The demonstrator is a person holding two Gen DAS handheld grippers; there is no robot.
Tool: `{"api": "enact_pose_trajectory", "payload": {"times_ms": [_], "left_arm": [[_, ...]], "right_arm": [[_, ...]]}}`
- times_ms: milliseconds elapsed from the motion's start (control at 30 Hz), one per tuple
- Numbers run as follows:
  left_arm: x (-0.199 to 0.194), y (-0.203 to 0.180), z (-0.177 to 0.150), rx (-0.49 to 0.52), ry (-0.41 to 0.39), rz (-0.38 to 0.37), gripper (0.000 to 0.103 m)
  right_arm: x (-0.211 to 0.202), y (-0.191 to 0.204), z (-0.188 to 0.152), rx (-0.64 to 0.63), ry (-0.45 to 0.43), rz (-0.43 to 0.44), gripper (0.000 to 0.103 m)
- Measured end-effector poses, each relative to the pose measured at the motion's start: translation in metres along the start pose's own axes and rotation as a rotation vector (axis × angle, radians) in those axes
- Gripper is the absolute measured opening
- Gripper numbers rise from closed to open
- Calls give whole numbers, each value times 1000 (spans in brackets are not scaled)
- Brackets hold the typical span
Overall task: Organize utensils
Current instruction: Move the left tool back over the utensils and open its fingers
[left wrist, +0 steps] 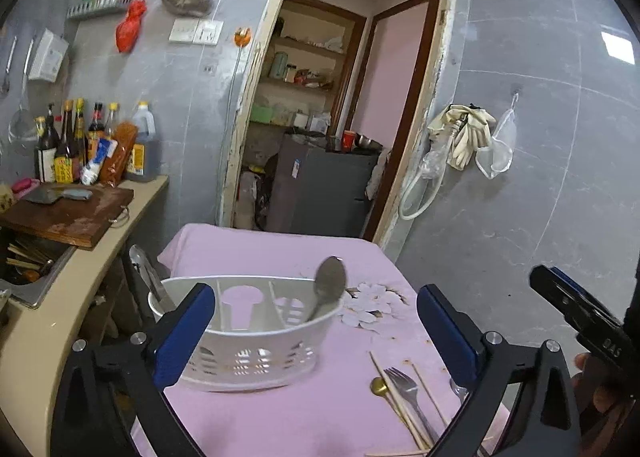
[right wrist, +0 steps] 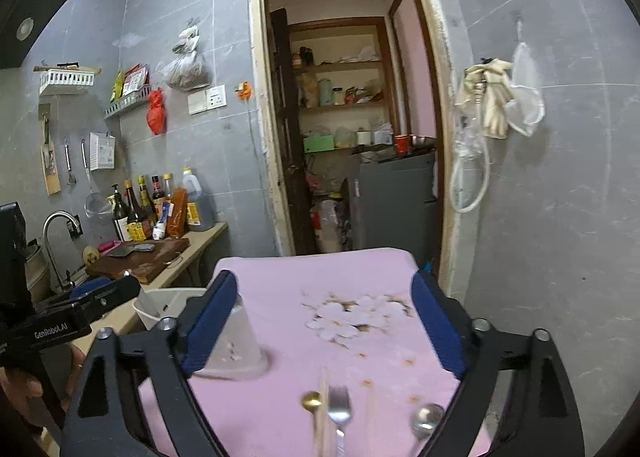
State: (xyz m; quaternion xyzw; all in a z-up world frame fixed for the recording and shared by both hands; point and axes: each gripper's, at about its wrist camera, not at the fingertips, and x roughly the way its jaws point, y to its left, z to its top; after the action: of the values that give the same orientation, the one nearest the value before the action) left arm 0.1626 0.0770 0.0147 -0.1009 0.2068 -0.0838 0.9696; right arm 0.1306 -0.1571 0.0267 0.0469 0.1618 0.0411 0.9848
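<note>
A white slotted utensil caddy [left wrist: 248, 337] stands on the pink flowered tablecloth [left wrist: 280, 257]. A silver spoon [left wrist: 330, 289] leans bowl-up in its right compartment. My left gripper [left wrist: 316, 337] is open, and the caddy's near wall lies between its blue pads without touching them. On the cloth to the right lie a fork [left wrist: 404, 385], a gold spoon [left wrist: 378, 387] and chopsticks [left wrist: 394, 397]. My right gripper [right wrist: 324, 329] is open over the cloth with nothing in it. Below it are the fork [right wrist: 339, 409], gold spoon [right wrist: 311, 401], a silver spoon [right wrist: 427, 419] and blurred chopsticks [right wrist: 322, 413]. Its left pad partly hides the caddy [right wrist: 240, 345].
A beige counter [left wrist: 136, 197] runs along the left with a wooden cutting board [left wrist: 68, 213], a cleaver [left wrist: 60, 195], sauce bottles [left wrist: 80, 145] and a sink [left wrist: 28, 265]. Beyond the table's far edge an open doorway [left wrist: 340, 97] shows shelves and a grey cabinet. Gloves [left wrist: 468, 137] hang on the right wall.
</note>
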Motion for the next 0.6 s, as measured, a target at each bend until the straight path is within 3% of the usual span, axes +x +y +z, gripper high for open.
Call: {"api": "enact_pose_trajectory", "payload": {"times_ms": [267, 600], "left_arm": [[-31, -56, -32, 66, -57, 106, 102], [-20, -88, -86, 11, 74, 209, 102]], "right_arm": [[-37, -45, -20, -7, 3, -21, 99], [-30, -96, -69, 7, 130, 8, 99]]}}
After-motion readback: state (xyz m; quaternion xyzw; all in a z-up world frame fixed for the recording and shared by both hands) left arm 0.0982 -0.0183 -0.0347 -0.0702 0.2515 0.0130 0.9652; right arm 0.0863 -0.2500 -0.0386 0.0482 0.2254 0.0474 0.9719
